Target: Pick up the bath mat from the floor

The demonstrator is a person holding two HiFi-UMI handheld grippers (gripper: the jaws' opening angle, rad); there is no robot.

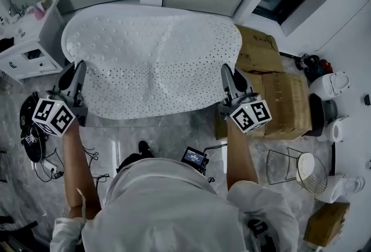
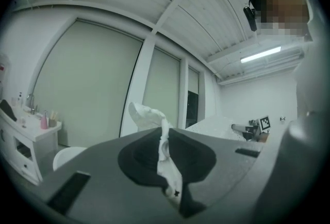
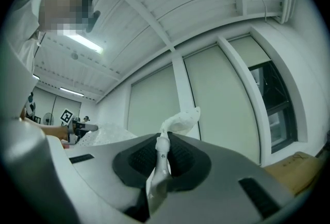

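Note:
The white bath mat [image 1: 152,62], dotted with small holes and bumps, hangs spread out in the air between my two grippers in the head view. My left gripper [image 1: 74,74] is shut on its left edge, my right gripper [image 1: 229,78] on its right edge. In the left gripper view a pinched fold of the mat [image 2: 164,153] runs between the closed jaws of the left gripper [image 2: 166,151] and sticks up past them. In the right gripper view the right gripper [image 3: 161,158] clamps a similar fold of the mat [image 3: 178,122]. Both grippers point about level.
Below lie a marble floor [image 1: 174,132], cardboard boxes [image 1: 275,97] at the right, a white vanity cabinet [image 1: 29,42] at the left, cables [image 1: 37,146] at the lower left, and a wire basket [image 1: 295,167] and white appliances [image 1: 330,86] at the right. Tall windows stand ahead.

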